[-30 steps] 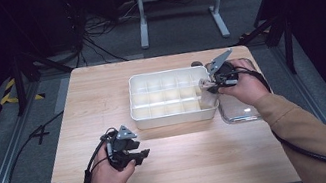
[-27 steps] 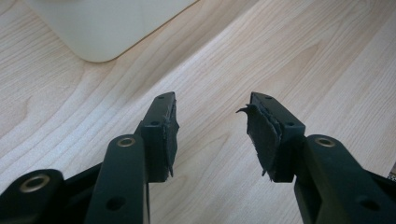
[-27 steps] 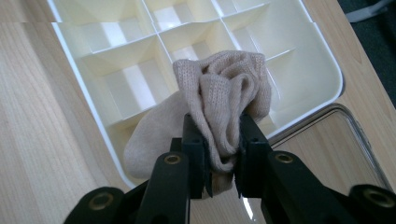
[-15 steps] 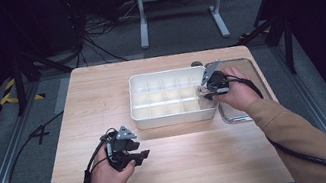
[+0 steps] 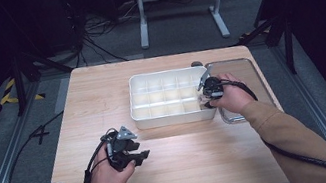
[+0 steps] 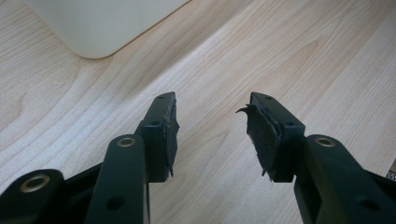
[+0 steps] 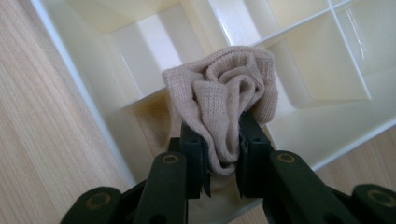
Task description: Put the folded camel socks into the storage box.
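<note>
Over divided tray (image 7: 70, 60) — pinched sock (image 7: 224, 98)

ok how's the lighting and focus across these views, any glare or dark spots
High view: table evenly lit, floor around it falls nearly black, mild sheen on the metal tray. Left gripper view: jaws sharp, white organizer box washed out and soft. Right gripper view: beige knit cloth crisp in the right hand-held gripper, glare on the far dividers.

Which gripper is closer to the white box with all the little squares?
The right one. The right gripper is at the white box's right end, holding a beige sock over it. The left gripper rests on the table in front of the box, apart from it.
</note>
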The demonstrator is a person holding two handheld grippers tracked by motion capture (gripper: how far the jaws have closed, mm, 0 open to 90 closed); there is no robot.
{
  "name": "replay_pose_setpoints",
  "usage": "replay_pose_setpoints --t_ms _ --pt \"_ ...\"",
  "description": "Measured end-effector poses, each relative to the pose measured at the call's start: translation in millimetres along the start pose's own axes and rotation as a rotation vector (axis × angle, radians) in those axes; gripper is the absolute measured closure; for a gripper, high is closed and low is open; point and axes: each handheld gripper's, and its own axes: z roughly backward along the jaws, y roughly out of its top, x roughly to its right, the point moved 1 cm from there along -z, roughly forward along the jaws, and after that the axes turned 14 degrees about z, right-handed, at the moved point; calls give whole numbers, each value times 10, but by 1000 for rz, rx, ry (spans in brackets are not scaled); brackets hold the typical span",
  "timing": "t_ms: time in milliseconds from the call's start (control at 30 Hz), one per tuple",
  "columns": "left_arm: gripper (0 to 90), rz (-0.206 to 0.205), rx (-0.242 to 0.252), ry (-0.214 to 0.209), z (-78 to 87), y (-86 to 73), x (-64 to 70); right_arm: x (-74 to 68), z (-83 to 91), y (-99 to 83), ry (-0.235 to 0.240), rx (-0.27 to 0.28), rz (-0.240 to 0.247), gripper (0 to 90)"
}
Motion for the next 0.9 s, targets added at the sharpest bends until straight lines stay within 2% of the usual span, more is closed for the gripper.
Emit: replay_pose_setpoints --t_ms 267,433,533,633,900 --pt "532 -2 -7 1 -2 -2 3 -2 -84 31 11 -51 -22 763" --pt "531 0 -2 4 -19 -6 3 1 -165 51 10 -79 -19 765" --pt "531 2 -4 0 -22 -7 7 16 -179 54 23 -76 -36 764" --pt "531 1 -2 -1 -20 -6 6 19 -175 55 26 -77 -33 754" --pt "529 -5 -4 3 -19 -2 4 11 -115 59 39 -65 -41 682"
